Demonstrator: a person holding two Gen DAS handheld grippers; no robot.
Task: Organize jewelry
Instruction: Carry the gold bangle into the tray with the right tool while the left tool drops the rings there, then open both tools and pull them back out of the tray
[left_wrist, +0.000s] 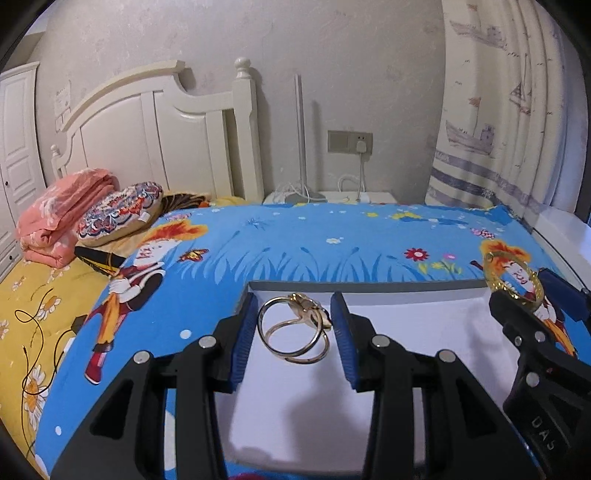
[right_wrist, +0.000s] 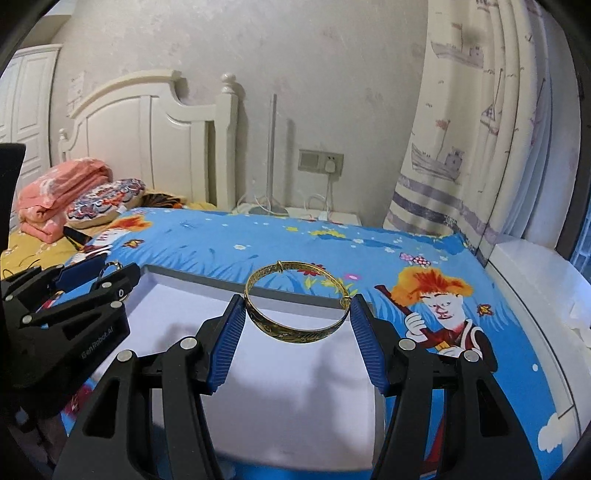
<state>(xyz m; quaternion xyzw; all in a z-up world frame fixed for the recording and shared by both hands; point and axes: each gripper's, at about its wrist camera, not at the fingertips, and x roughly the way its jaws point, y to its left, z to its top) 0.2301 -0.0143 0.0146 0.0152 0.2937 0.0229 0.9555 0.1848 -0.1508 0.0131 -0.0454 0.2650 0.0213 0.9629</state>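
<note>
The bangle (right_wrist: 295, 308) hangs clamped between the blue pads (right_wrist: 226, 343) of the right gripper (right_wrist: 297, 321), lifted clear of the white board (right_wrist: 288, 387) below it. It is pinched across its width, so the pads bear on 2 opposite points of the band. That probably keeps the thin hoop from rolling or twisting out. Its hole faces up and slightly toward the camera, and its widest span runs left to right between the pads.

The double ring (left_wrist: 295, 326), 2 joined gold loops with an ornament at the far end, sits between the pads of the left gripper (left_wrist: 295, 332). The loops touch the left pad, but the right one looks just apart, so I cannot tell whether it is gripped. Its length runs roughly side to side.

Both grippers hover over the board, which lies on the blue sheet (left_wrist: 332, 240).
</note>
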